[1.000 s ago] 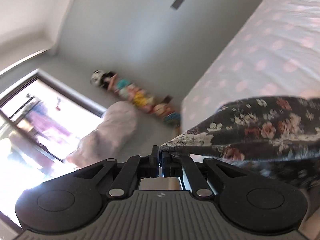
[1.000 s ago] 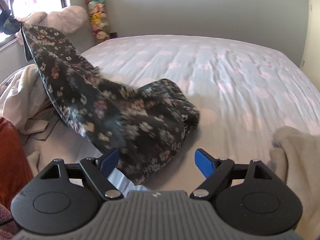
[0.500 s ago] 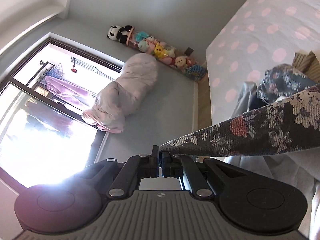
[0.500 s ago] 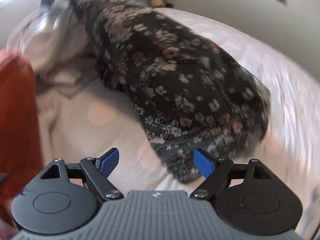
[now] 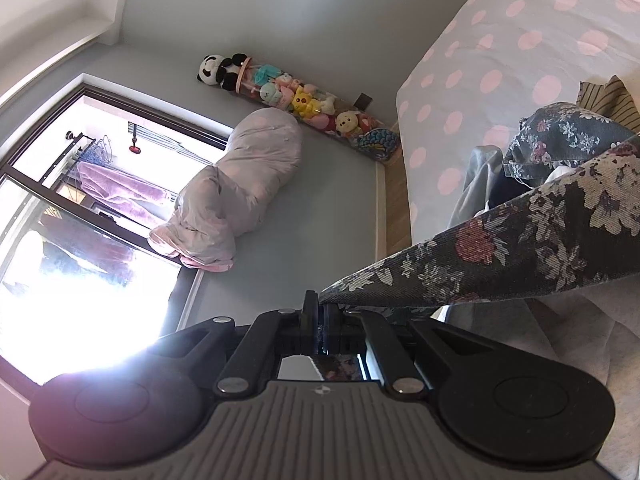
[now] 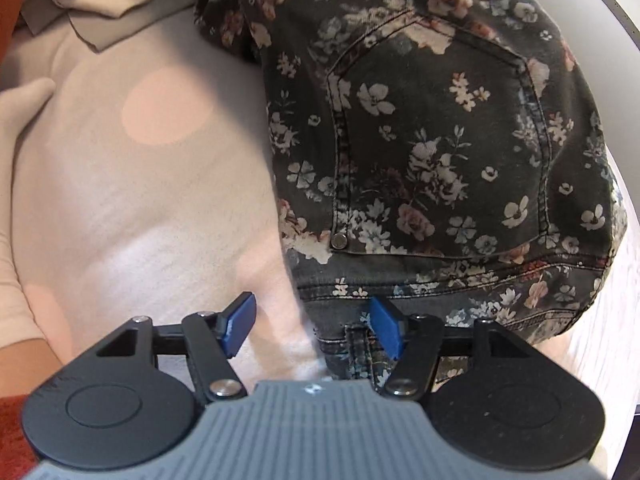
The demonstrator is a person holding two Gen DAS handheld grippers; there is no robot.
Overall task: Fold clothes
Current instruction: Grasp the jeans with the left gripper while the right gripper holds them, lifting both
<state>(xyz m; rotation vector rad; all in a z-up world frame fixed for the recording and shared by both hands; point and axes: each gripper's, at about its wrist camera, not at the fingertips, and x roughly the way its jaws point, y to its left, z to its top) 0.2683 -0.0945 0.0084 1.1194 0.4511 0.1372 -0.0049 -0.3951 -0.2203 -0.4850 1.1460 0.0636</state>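
Pinching floral jeans hem, left gripper; waistband between right gripper spread fingers

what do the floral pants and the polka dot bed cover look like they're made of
Floral pants: looks like printed stretch denim, matte dark grey; the signs are a twill weave, double-stitched patch pocket, metal rivet and belt loop.
Polka dot bed cover: seems a soft woven cotton-type sheet, matte, pale with pink dots; it creases gently and shows no sheen. Exact fibre can't be told.
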